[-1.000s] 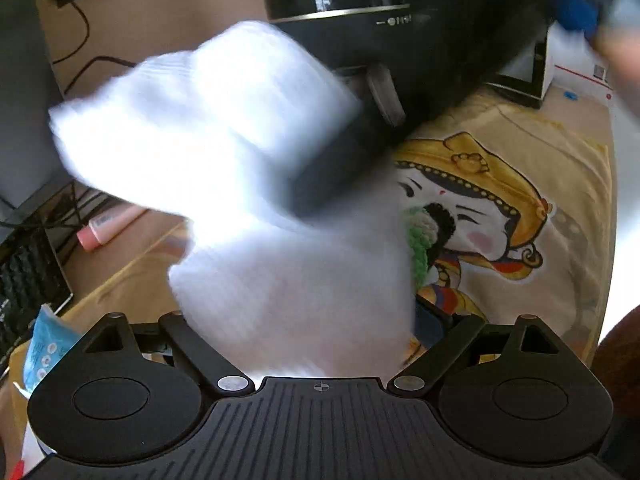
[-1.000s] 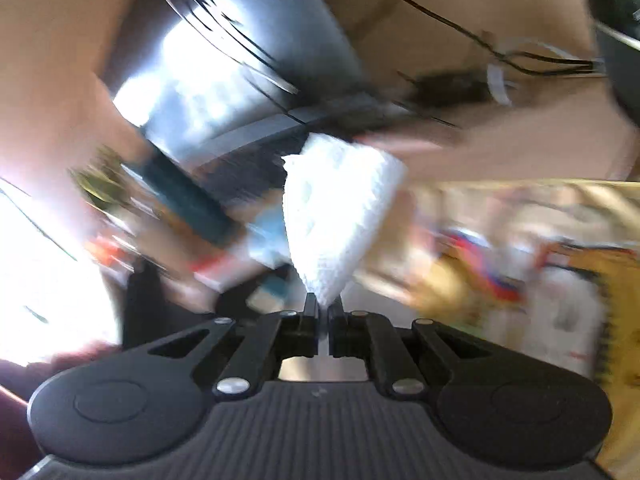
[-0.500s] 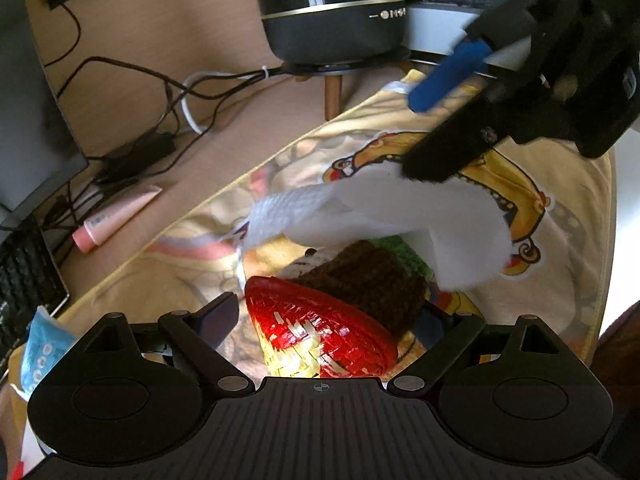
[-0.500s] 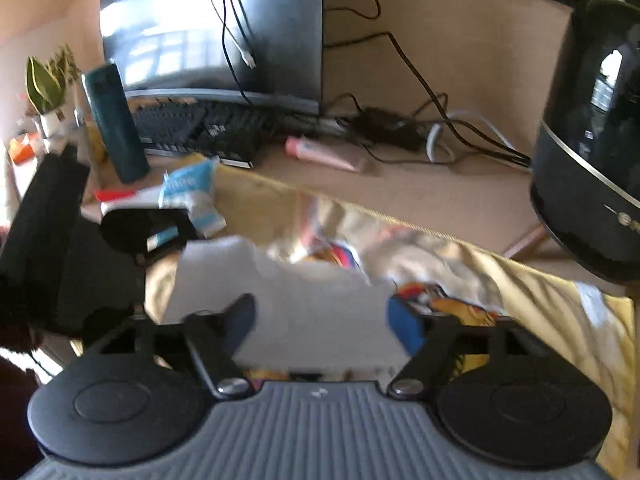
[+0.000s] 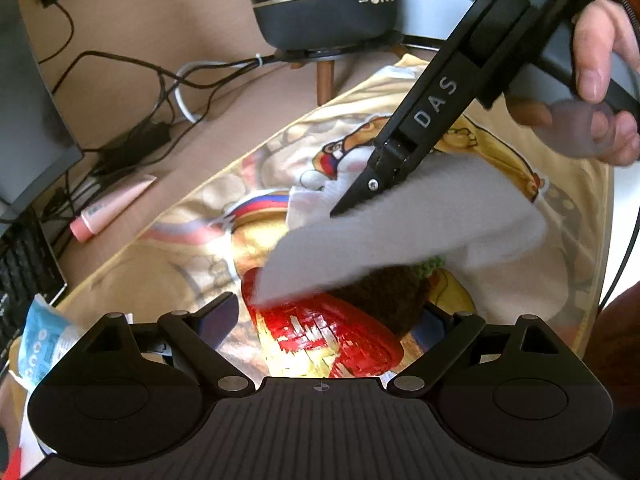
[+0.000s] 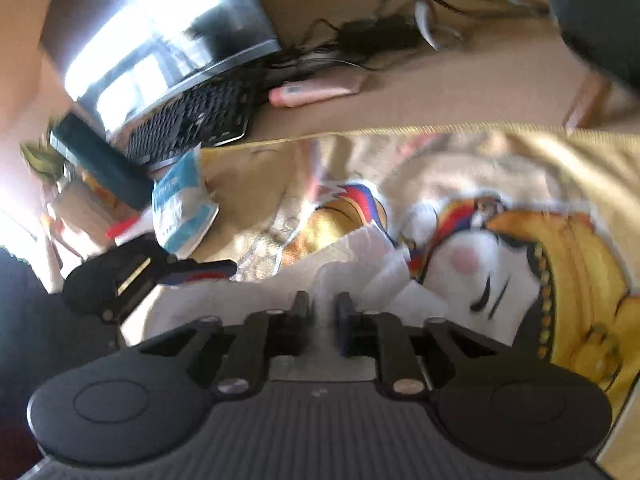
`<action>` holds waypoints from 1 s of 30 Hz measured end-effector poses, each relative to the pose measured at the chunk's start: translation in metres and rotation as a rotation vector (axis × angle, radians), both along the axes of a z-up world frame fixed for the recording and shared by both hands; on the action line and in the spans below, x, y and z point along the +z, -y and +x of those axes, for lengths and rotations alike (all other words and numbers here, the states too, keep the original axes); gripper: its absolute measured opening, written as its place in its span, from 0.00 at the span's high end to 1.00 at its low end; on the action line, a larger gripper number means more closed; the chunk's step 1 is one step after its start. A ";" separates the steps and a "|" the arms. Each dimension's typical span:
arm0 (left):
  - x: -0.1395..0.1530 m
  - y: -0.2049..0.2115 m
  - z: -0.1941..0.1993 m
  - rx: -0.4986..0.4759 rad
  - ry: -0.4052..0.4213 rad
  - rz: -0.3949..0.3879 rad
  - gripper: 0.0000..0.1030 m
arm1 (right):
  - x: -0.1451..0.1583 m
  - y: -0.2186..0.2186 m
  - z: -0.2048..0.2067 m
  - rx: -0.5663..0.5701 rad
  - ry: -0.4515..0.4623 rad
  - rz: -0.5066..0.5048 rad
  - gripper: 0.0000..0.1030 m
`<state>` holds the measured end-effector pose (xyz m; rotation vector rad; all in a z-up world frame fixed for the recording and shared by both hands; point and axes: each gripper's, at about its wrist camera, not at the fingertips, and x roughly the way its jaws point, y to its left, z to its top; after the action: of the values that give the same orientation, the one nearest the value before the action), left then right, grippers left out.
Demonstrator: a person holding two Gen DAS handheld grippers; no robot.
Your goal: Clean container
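Woven basket (image 5: 332, 340) in red and yellow, holding something dark brown and knitted (image 5: 384, 300), sits between the wide-apart fingers of the left gripper (image 5: 328, 320), above a yellow cartoon-print cloth (image 5: 192, 256). Over it hangs a white paper towel (image 5: 404, 232), pinched in the closed tips of the right gripper (image 6: 322, 306), which a person's hand (image 5: 600, 80) holds from the upper right. A pink tube (image 5: 110, 212) lies on the wooden desk (image 5: 200, 20) near black cables (image 5: 132, 144).
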<state>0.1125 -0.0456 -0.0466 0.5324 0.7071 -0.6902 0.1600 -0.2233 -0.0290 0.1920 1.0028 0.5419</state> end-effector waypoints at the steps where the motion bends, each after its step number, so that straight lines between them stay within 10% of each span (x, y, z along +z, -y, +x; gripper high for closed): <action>1: 0.000 0.000 0.000 -0.001 0.001 0.002 0.09 | 0.003 -0.004 -0.002 0.013 0.022 -0.021 0.92; 8: -0.003 0.003 0.000 -0.007 0.009 0.008 0.08 | 0.042 0.004 -0.015 0.039 -0.002 0.321 0.94; 17: 0.002 0.003 0.013 -0.005 0.003 -0.011 0.14 | 0.028 0.005 -0.041 0.024 0.053 -0.077 0.94; 30: 0.008 0.025 0.036 0.006 -0.045 -0.016 0.22 | 0.019 0.077 -0.043 -0.228 0.067 -0.050 0.90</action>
<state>0.1486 -0.0709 -0.0383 0.5012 0.7440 -0.7031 0.1168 -0.3007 -0.0102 0.2385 0.9144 0.3134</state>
